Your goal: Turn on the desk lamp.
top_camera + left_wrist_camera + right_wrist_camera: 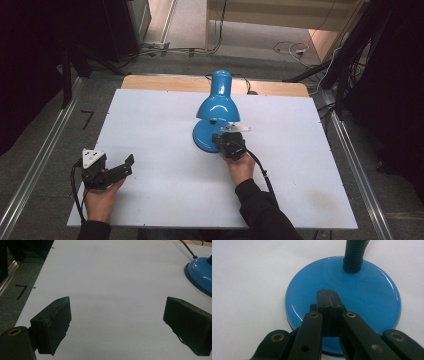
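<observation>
A blue desk lamp (217, 102) stands at the middle back of the white table (160, 200), its shade bent forward over its round base (202, 136). My right gripper (220, 138) is at the near edge of that base. In the right gripper view its jaws are shut together with nothing between them, and the right gripper's tips (327, 292) rest over the glossy blue base (367, 295), beside a small raised blue part (313, 307). The ribbed lamp neck (354, 255) rises behind. My left gripper (126, 166) lies low at the front left, open and holding nothing (117, 315).
The lamp's base edge (200, 272) and its black cord (188, 250) lie far to the right of the left gripper. Metal rails (40, 165) run along both table sides. Cables (295, 49) lie on the floor behind the table.
</observation>
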The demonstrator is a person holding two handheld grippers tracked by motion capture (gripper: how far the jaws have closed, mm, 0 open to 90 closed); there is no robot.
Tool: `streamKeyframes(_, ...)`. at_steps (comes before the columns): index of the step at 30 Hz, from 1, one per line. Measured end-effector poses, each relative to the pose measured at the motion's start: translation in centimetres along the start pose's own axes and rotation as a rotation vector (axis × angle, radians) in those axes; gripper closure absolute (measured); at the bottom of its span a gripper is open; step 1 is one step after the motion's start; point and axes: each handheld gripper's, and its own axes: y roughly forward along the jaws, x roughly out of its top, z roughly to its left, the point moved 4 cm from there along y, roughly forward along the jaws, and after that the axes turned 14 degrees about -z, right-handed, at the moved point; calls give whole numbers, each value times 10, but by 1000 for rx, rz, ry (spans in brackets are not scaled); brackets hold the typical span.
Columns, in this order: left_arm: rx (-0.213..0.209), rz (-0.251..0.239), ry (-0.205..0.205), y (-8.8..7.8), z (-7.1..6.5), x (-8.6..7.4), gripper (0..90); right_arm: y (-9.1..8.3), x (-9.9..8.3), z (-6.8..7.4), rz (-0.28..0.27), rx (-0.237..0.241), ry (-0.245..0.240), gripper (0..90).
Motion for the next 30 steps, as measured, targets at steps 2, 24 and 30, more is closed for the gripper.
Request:
streamKeyframes(2,-1,-1,-1,0,0,0,84,0,0,0,0,3,4,876)
streamKeyframes(24,1,4,-1,0,0,-1,84,0,-2,4,-2,-14,-29,876)
streamKeyframes(30,1,2,-2,0,0,-1,84,0,-2,5,-3,-17,-29,876)
